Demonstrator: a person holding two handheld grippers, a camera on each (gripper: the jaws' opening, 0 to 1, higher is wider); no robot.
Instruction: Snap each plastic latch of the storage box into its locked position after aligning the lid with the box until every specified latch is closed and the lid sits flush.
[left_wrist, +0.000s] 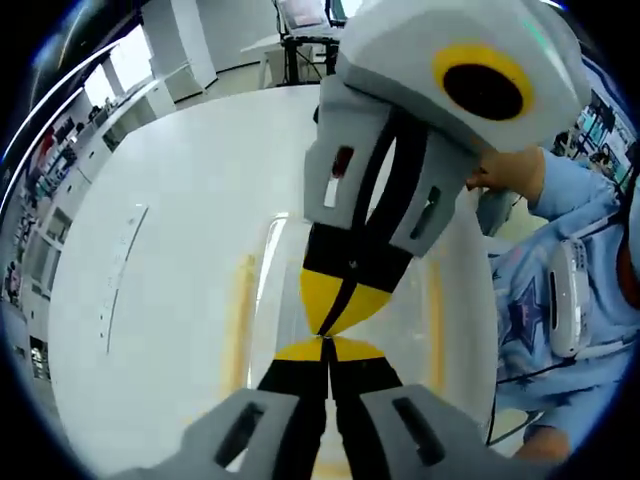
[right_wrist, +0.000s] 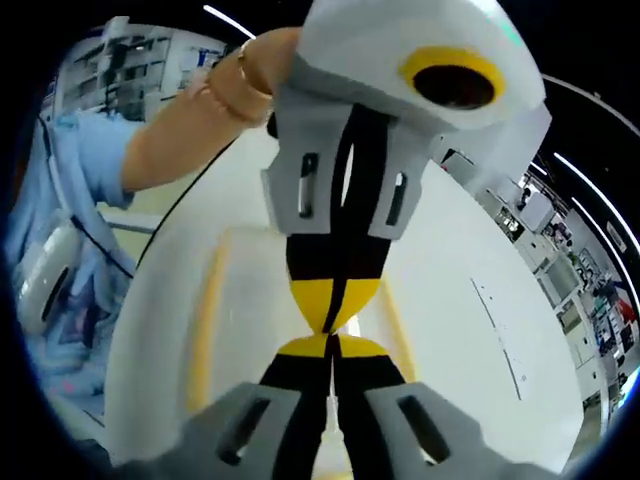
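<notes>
The clear storage box (left_wrist: 275, 300) lies on the white table (left_wrist: 170, 230) under both grippers, its lid see-through and blurred. Yellow latch strips (left_wrist: 240, 320) run along its two long sides and appear again as yellow strips (right_wrist: 207, 310) in the right gripper view. My left gripper (left_wrist: 327, 348) rises from the bottom, jaws shut, yellow tips together. The right gripper (left_wrist: 323, 322) comes down from the top, also shut, and meets it tip to tip above the lid. In the right gripper view, the right gripper (right_wrist: 330, 345) faces the left gripper (right_wrist: 327, 322) the same way.
A person in a light blue sleeve (left_wrist: 565, 200) stands at the table's edge, and their forearm with a bracelet (right_wrist: 215, 100) holds the left gripper. Desks and shelves (left_wrist: 290, 40) stand beyond the far end of the table.
</notes>
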